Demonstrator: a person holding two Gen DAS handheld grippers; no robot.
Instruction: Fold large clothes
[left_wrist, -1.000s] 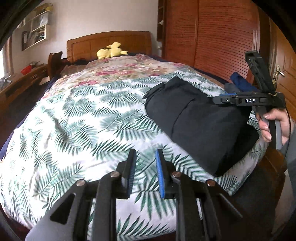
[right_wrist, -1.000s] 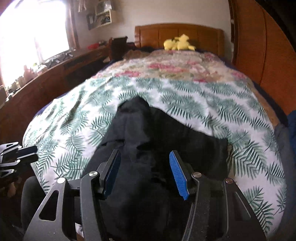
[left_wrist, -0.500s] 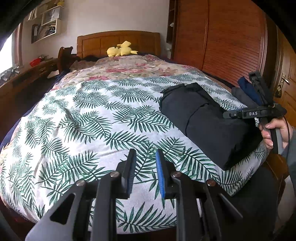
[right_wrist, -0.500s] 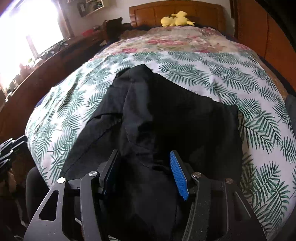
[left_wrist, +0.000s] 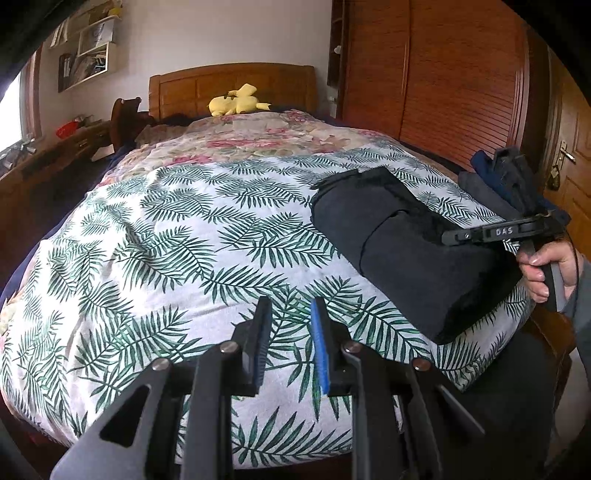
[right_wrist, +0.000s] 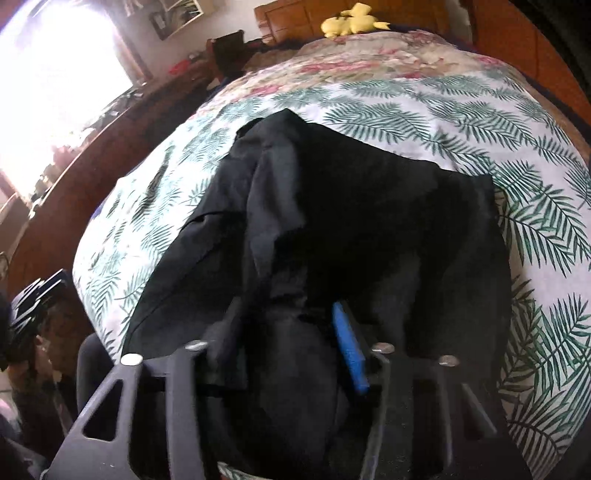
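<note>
A folded black garment (left_wrist: 406, 236) lies on the right side of the bed, near its foot edge. In the right wrist view the black garment (right_wrist: 369, 206) fills the middle, and my right gripper (right_wrist: 286, 306) is closing on a bunched fold at its near edge, with the pads pressing the fabric. A hand (left_wrist: 550, 266) holds that gripper at the garment's right end in the left wrist view. My left gripper (left_wrist: 290, 306) hovers over the leaf-print cover (left_wrist: 166, 221), left of the garment, with a narrow gap and nothing between its fingers.
A yellow plush toy (left_wrist: 236, 103) rests by the wooden headboard. A tall wooden wardrobe (left_wrist: 443, 74) runs along the bed's right side. Dark folded clothes (left_wrist: 480, 181) are stacked behind the garment. A desk (left_wrist: 55, 155) stands at the left, under a bright window.
My right gripper dropped closer to the black garment and its jaws narrowed onto a fold of it. The left gripper stayed over the cover with the same narrow gap.
</note>
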